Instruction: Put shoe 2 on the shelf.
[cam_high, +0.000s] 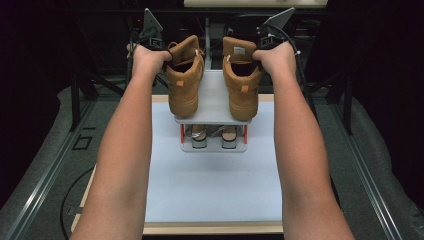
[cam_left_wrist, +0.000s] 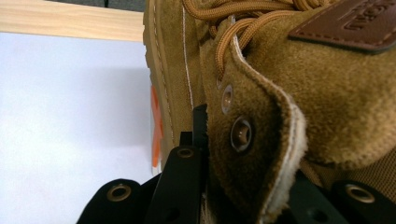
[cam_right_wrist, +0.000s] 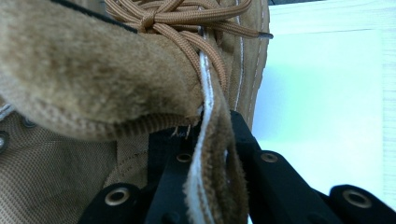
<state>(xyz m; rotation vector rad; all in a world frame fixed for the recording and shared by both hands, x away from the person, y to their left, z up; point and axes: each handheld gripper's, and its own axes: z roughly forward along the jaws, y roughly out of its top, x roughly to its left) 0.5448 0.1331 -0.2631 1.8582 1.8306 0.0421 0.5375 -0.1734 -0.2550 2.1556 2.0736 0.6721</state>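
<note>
Between each hand-held gripper's jaws: boot (cam_high: 185, 80) collar edge pinched.

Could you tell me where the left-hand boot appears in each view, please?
High view: the left boot stands upper centre-left on the rack.
Left gripper view: its collar sits right of centre, pinched in the left tongs.
Right gripper view: the other boot.
Shared landmark: white mat.

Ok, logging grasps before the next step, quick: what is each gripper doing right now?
Left gripper: shut on the left tan suede boot, at its collar.
Right gripper: shut on the right tan suede boot, at its collar edge.
</note>
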